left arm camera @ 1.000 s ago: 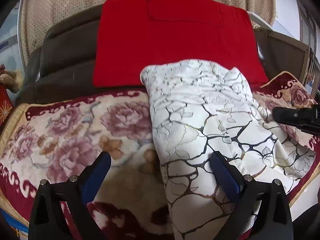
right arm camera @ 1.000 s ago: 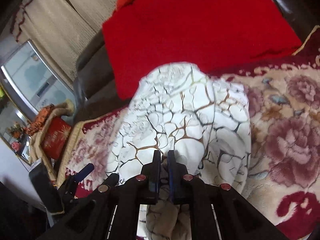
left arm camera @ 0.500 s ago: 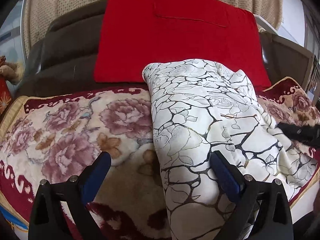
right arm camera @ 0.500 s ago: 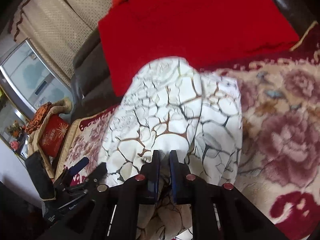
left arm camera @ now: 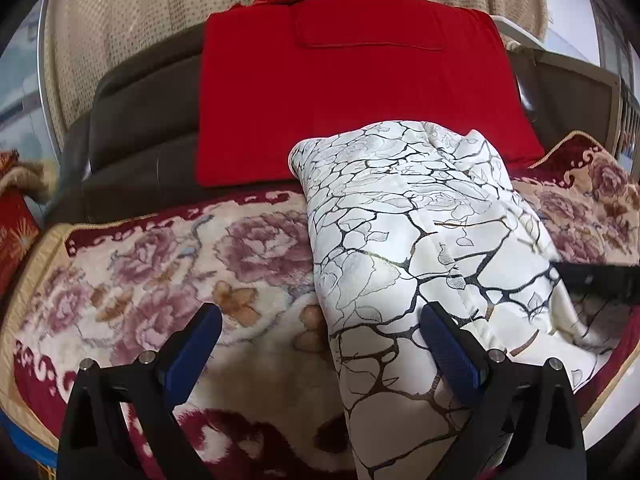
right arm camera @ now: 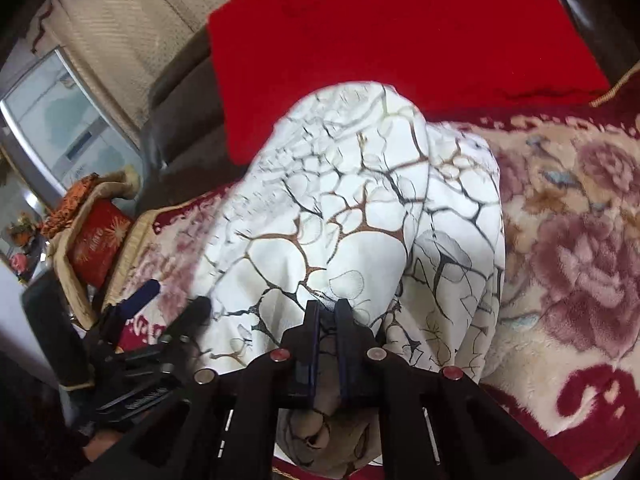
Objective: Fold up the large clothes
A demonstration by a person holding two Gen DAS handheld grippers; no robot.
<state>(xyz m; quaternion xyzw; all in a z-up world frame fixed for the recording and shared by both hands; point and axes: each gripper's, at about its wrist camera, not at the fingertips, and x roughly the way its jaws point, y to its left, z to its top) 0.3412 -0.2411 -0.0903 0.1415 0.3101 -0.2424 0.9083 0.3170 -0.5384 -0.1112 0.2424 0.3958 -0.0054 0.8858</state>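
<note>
A white garment [left arm camera: 416,240] with a dark crackle pattern lies folded lengthwise on the floral sofa cover. My left gripper [left arm camera: 320,332] is open over its near left edge, one blue finger on the blanket, the other over the cloth. My right gripper [right arm camera: 327,312] is shut on the garment's [right arm camera: 360,216] near edge, with cloth bunched between and below the pads. The right gripper shows as a dark bar [left arm camera: 600,280] at the right of the left wrist view. The left gripper [right arm camera: 168,300] shows at the left of the right wrist view.
A floral plush blanket [left arm camera: 140,264] covers the sofa seat. A red cloth [left arm camera: 352,96] hangs over the dark backrest [left arm camera: 136,136]. Beige curtains [left arm camera: 120,20] hang behind. A red box [right arm camera: 96,240] sits off the sofa's left end.
The right gripper has pulled the garment's near edge a little toward me and to the left. The left gripper has stayed open in about the same place.
</note>
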